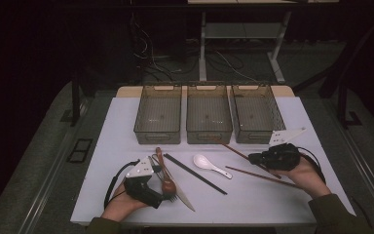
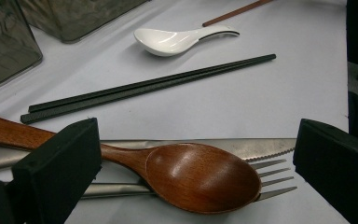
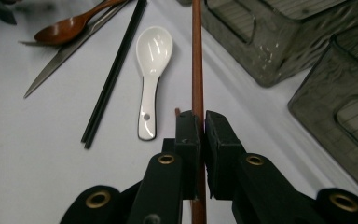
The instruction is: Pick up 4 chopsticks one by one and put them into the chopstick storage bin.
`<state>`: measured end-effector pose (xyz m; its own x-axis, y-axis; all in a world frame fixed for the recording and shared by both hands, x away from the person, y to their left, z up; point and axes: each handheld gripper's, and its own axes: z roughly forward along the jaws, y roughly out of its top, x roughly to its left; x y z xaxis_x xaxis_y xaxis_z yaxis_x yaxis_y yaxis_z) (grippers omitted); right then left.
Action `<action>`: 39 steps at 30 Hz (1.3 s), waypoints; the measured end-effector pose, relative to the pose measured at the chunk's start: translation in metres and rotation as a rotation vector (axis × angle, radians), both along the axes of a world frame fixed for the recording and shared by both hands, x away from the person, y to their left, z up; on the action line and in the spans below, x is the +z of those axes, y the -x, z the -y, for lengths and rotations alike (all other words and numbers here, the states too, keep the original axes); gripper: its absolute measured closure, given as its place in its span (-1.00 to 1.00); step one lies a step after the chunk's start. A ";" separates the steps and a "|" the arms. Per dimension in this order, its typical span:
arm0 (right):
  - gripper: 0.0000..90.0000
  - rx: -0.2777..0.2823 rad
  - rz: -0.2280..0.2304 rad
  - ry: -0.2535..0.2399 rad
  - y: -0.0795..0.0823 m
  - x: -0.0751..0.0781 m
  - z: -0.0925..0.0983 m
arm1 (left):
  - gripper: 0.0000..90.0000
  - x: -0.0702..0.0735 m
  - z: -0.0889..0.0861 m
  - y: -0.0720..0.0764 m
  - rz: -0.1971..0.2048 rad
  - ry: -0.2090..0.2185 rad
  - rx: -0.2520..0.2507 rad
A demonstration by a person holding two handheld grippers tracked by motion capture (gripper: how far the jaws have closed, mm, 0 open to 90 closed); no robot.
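At the right of the high view, the right tool [image 1: 254, 158] is seen clamped on a brown chopstick [image 3: 196, 56], which runs up between its closed jaws. A second brown chopstick [image 1: 263, 177] lies on the white worktop [image 1: 272, 204] just below it. At lower left, the left tool [image 1: 168, 195] is held apart around a wooden spoon [image 2: 200, 177].

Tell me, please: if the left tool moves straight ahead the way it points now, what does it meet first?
Most likely the wooden spoon: its bowl lies between the open left tool jaws, over a fork and knife. Depth is uncertain.
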<state>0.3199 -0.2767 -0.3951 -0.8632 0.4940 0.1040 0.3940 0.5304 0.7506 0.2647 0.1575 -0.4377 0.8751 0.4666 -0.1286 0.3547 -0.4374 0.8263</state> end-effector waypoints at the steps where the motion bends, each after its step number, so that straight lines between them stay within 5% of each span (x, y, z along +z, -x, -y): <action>1: 0.86 -0.006 -0.003 -0.008 -0.001 0.001 -0.001 | -1.00 0.000 0.000 0.000 -0.001 0.000 0.001; 15: 0.86 -0.068 0.004 -0.065 -0.022 0.010 -0.024 | -0.99 0.000 0.001 0.001 0.002 -0.005 0.000; 28: 0.86 -0.089 0.042 -0.114 -0.047 0.023 -0.065 | -0.99 0.001 0.001 0.001 0.003 0.004 -0.001; 32: 0.86 -0.098 0.041 -0.167 -0.056 0.019 -0.076 | -0.99 0.001 -0.001 0.000 0.003 0.009 0.005; 39: 0.86 -0.107 0.049 -0.158 -0.071 0.020 -0.100 | -0.99 0.002 0.000 0.001 0.004 0.013 0.006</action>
